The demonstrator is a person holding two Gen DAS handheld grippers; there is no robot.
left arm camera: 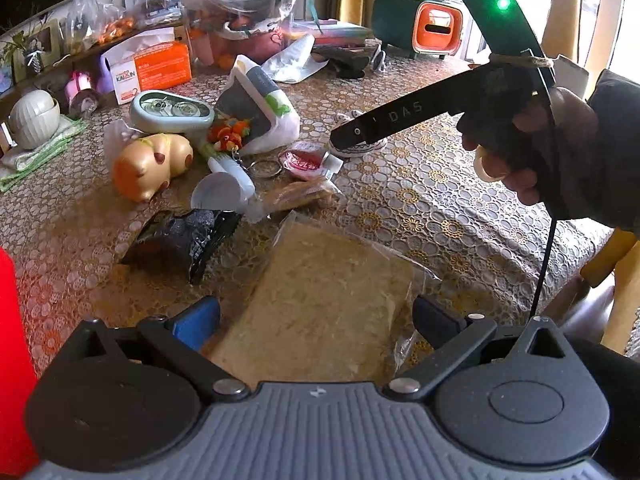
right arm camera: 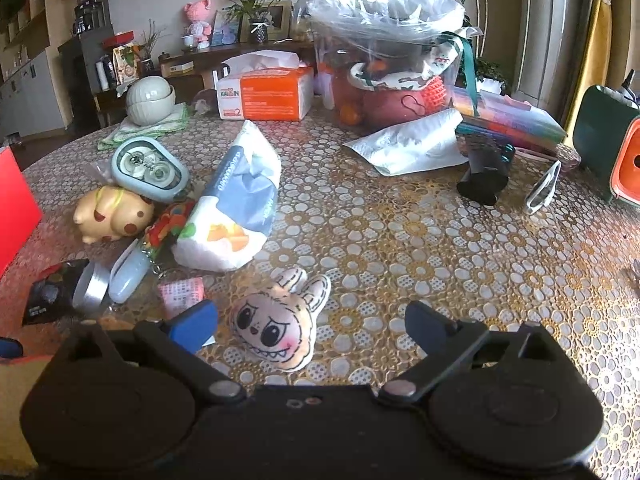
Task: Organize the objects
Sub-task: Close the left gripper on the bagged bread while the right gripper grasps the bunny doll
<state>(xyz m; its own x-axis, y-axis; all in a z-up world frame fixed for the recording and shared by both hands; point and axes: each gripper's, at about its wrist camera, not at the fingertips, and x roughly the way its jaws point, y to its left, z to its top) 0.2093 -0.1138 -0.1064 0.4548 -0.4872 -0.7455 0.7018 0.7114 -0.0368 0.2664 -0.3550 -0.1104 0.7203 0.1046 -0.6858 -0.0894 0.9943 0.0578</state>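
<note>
I hold my left tongs released low over a clear-wrapped flat tan packet on the table, while only the right view shows my right tongs, also released, straddling the plush monster face.

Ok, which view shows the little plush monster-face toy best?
The right wrist view. The plush monster-face toy lies face up on the table between the open fingers of the right gripper, eyes and teeth clear. In the left wrist view the right gripper hides most of it, leaving only an edge.
</note>
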